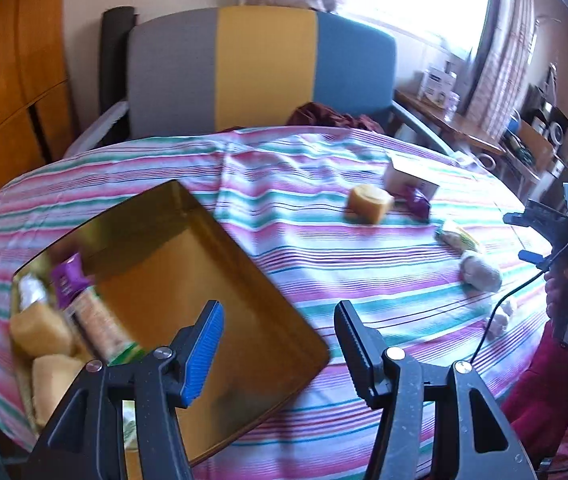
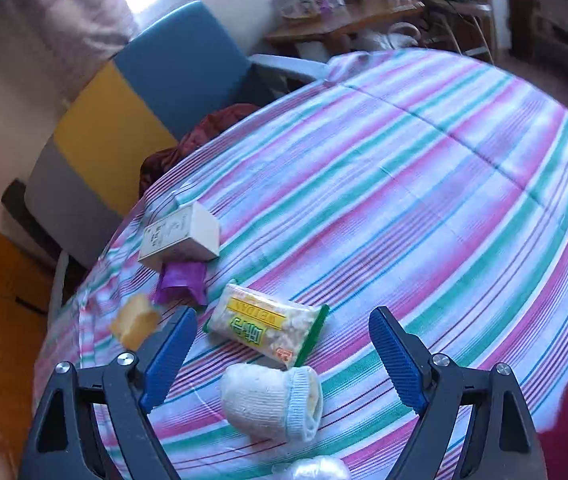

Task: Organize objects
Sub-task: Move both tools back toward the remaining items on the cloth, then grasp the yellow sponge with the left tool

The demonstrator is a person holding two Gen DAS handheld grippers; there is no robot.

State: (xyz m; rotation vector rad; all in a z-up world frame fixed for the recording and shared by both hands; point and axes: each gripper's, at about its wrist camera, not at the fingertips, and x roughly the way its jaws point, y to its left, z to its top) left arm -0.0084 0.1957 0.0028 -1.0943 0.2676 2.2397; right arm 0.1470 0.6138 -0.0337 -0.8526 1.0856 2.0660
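A gold tin tray lies on the striped tablecloth at the left and holds yellow sponges, a purple packet and a cracker pack. My left gripper is open and empty over the tray's near corner. My right gripper is open and empty above a rolled white sock and a green-and-yellow snack packet. Loose on the cloth are a yellow sponge, a purple wrapper and a cream box.
A grey, yellow and blue chair stands behind the round table, with a dark red cloth on its seat. A cluttered wooden side table is at the right. A clear plastic item lies at the near edge.
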